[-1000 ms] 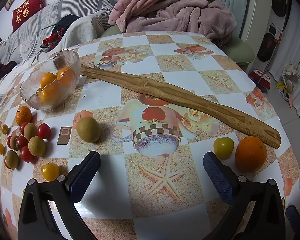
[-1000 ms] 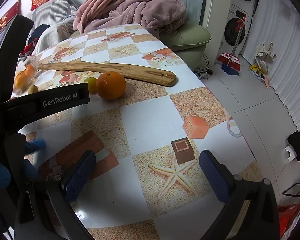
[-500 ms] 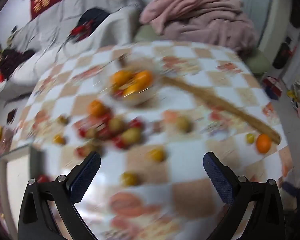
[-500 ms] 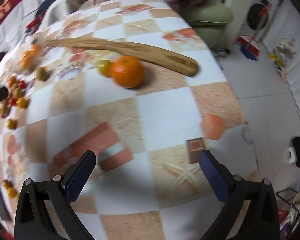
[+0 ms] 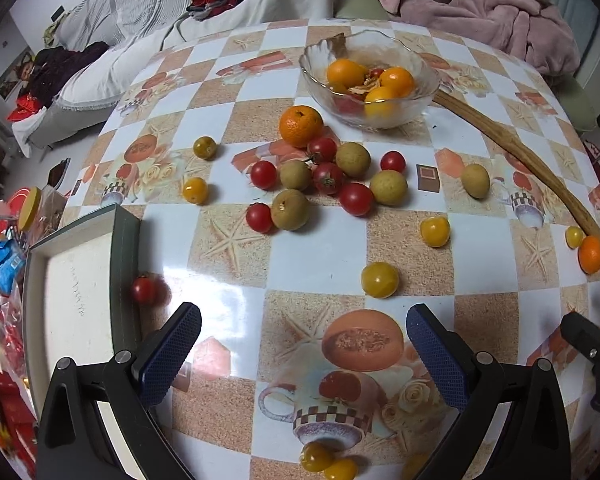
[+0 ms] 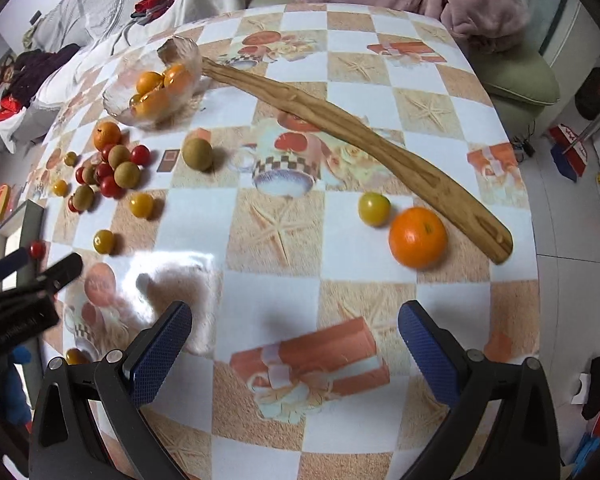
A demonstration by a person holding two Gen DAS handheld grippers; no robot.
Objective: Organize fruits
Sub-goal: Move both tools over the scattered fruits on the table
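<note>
A glass bowl (image 5: 316, 60) with oranges stands at the table's far side; it also shows in the right wrist view (image 6: 120, 114). An orange (image 5: 301, 125) and a cluster of red tomatoes (image 5: 356, 199) and brown longans (image 5: 290, 209) lie in front of it. Yellow tomatoes (image 5: 379, 279) are scattered nearer. Another orange (image 6: 418, 237) and a yellow-green tomato (image 6: 374, 208) lie by the wooden stick (image 6: 340, 128). My left gripper (image 5: 302, 350) is open and empty above the near table. My right gripper (image 6: 294, 344) is open and empty.
An open grey box (image 5: 80, 300) lies at the table's left edge, a red tomato (image 5: 144, 289) against it. A single longan (image 6: 197, 154) lies apart. Sofa, pink blanket (image 5: 480, 0) and clutter surround the table. The left gripper shows in the right wrist view (image 6: 28, 280).
Both grippers have pulled back and up, so much more of the table shows. The left one swung left toward the fruit cluster and box. Both stayed open.
</note>
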